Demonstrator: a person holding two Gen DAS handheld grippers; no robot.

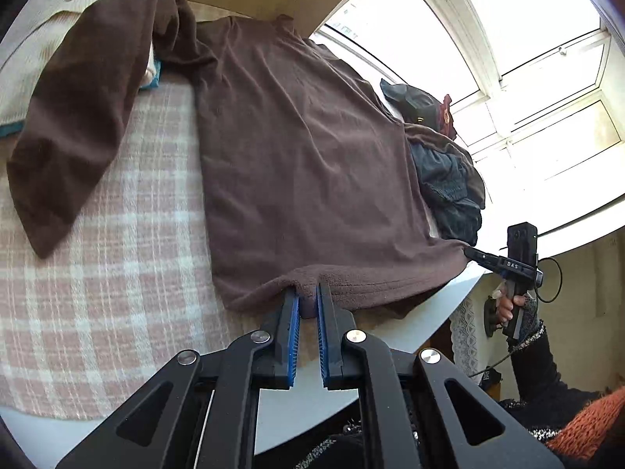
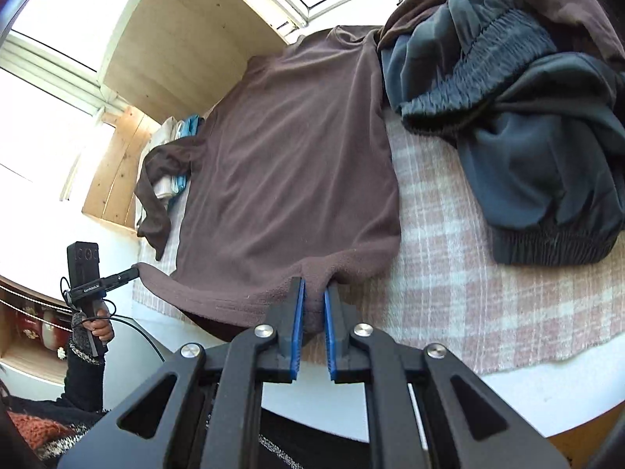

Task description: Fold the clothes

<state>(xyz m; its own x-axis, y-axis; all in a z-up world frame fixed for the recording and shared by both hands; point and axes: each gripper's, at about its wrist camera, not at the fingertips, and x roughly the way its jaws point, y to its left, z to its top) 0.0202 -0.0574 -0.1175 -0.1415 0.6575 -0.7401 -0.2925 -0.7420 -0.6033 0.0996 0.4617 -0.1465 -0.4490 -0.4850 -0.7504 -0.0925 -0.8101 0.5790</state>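
Here, each line takes one thing from the two wrist views.

Sweater: the brown sweater (image 1: 297, 164) lies spread flat on the checked blanket (image 1: 117, 273), body smooth, collar toward the top of both frames, hem at the near edge of the table.

Left gripper: the left gripper (image 1: 308, 305), at lower centre of its own view, is clenched on a bunched bit of hem between its blue pads.

Right gripper: the right gripper (image 2: 313, 305) likewise pinches the hem in its own view; in the left view it shows at right centre, nipping the hem's corner.

Where the cloth lies: the sweater stretches away from both tongs up the frame; the hem between the two grips sags slightly off the table edge.

Sleeve: one sleeve (image 1: 74, 136) trails out at the upper left of the left view, draped over a pile of folded laundry (image 1: 47, 51).

Neighbours: a heap of dark grey trousers (image 2: 527, 136) sits at the upper right of the right view, just beside the sweater's side.

Step, as judged: the hem is held at two points, which suits either drawing the cloth taut or lifting the hem toward the collar.

Doing it well: both grips should stay level and move together, so the body stays square and clear of the trousers.
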